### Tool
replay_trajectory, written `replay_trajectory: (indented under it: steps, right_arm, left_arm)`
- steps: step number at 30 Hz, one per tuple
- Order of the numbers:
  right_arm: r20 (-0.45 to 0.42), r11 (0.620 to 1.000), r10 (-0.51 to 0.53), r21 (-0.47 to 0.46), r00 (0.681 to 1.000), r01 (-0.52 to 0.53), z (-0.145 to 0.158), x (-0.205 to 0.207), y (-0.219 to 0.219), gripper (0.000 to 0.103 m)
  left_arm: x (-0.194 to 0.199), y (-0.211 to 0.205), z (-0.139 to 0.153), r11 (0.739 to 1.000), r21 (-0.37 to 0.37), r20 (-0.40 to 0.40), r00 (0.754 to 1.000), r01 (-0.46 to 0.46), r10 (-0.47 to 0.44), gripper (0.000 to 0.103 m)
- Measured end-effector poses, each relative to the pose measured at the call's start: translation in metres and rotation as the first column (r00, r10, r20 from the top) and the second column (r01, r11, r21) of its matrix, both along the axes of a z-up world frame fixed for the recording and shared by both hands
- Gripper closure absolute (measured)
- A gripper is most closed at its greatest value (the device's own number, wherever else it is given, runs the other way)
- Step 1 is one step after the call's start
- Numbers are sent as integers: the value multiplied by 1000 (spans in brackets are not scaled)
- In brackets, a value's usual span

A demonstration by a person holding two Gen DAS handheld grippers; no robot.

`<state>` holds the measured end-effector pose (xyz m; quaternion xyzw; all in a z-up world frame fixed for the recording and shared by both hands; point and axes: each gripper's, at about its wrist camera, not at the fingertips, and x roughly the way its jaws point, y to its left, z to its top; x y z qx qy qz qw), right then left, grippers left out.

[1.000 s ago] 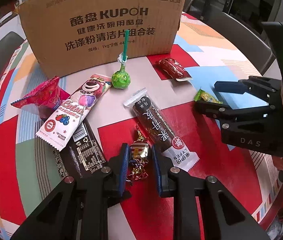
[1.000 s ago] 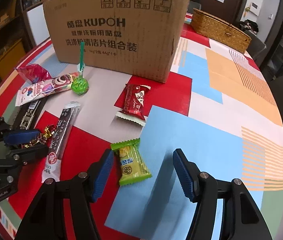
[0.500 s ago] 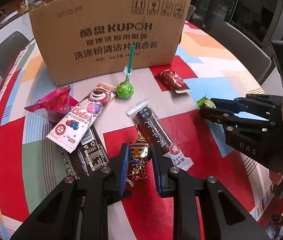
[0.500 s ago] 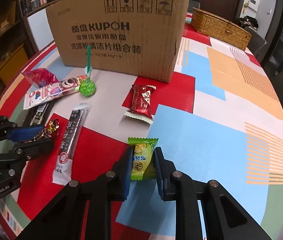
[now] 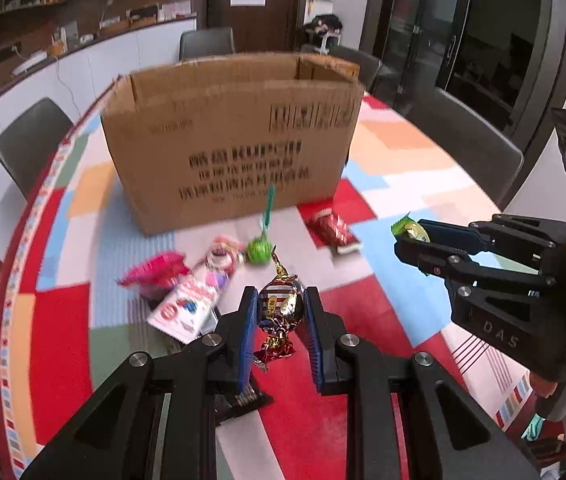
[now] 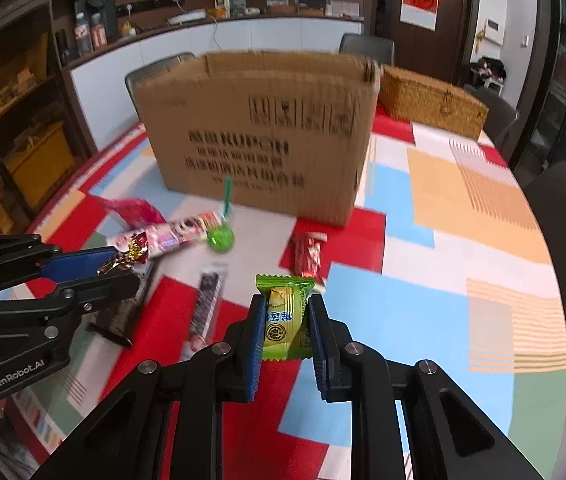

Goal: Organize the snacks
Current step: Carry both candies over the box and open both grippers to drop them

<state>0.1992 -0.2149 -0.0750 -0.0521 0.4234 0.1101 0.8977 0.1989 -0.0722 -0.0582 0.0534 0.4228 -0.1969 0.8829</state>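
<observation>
over patchwork table (image 6: 463, 216), left jaws grip foil candy (image 5: 280, 307), right jaws green candy (image 6: 286, 320).

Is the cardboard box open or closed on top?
Open. The cardboard box shows its inner back wall behind the front rim, with no flap over it. Its contents cannot be seen.

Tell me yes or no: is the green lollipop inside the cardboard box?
No, the green lollipop lies on the table in front of the cardboard box.
</observation>
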Motion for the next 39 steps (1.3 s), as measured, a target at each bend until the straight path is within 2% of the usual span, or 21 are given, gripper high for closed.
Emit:
replay_trajectory:
  steps: [10, 21, 31, 39]
  right_arm:
    - [114, 998, -17, 54, 993, 11, 46, 5, 5, 81]
    - [209, 997, -34, 78, 977, 18, 94, 39, 7, 81]
    - [227, 995, -54, 99, 972, 33, 120, 89, 7, 81]
    - [215, 995, -47, 99, 976, 26, 125, 124, 12, 81]
  left_arm:
    - [16, 7, 51, 1000, -27, 112, 994, -2, 5, 79]
    - [53, 8, 101, 999, -38, 216, 976, -20, 28, 79]
    - [97, 15, 120, 998, -36, 228, 972, -57, 63, 79]
    - [132, 17, 117, 997, -33, 193, 978, -74, 79, 79]
